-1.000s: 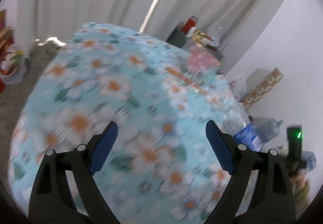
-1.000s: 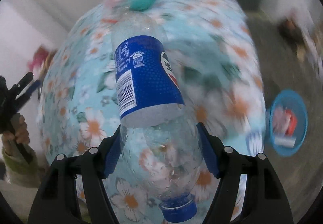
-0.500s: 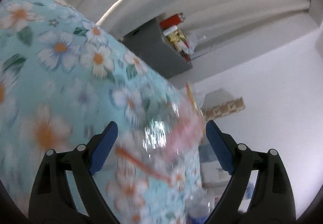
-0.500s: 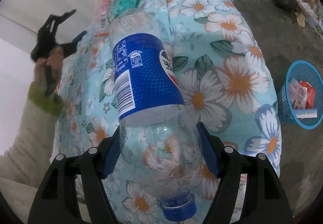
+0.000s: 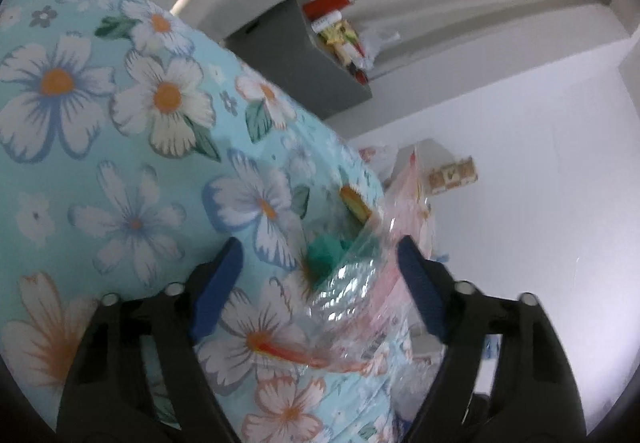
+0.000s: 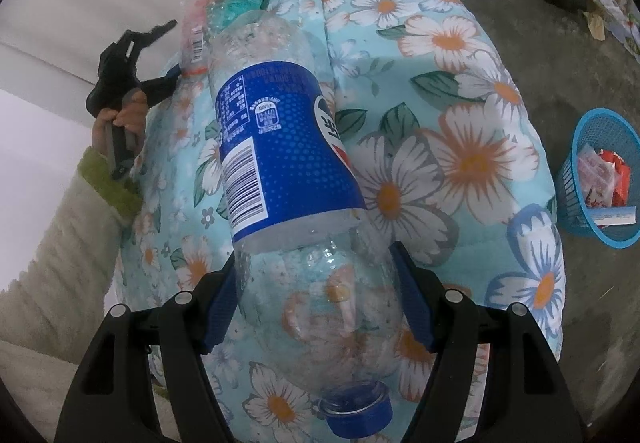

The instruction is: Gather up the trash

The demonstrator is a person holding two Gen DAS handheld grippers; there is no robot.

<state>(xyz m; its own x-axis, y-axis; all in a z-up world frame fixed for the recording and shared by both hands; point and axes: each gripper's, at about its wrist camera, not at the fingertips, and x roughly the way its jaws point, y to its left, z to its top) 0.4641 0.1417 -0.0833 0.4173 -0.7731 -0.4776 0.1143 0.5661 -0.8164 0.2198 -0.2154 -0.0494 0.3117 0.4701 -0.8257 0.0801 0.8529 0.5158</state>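
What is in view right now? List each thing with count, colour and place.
plastic bottle: one, clear with blue label and cap, clamped in the right gripper, cap toward the camera
clear wrapper: one, transparent with pink and red print, on the quilt between the left gripper's fingers
green scrap: one, teal, under the wrapper
floral quilt: one, light blue with white flowers
basket: one, blue, on the floor, holding wrappers
grey cabinet: one, cluttered top, by the wall
sleeve: one, cream with green cuff
left gripper: black with blue pads, jaws closing around the wrapper
right gripper: same colours, gripping the bottle
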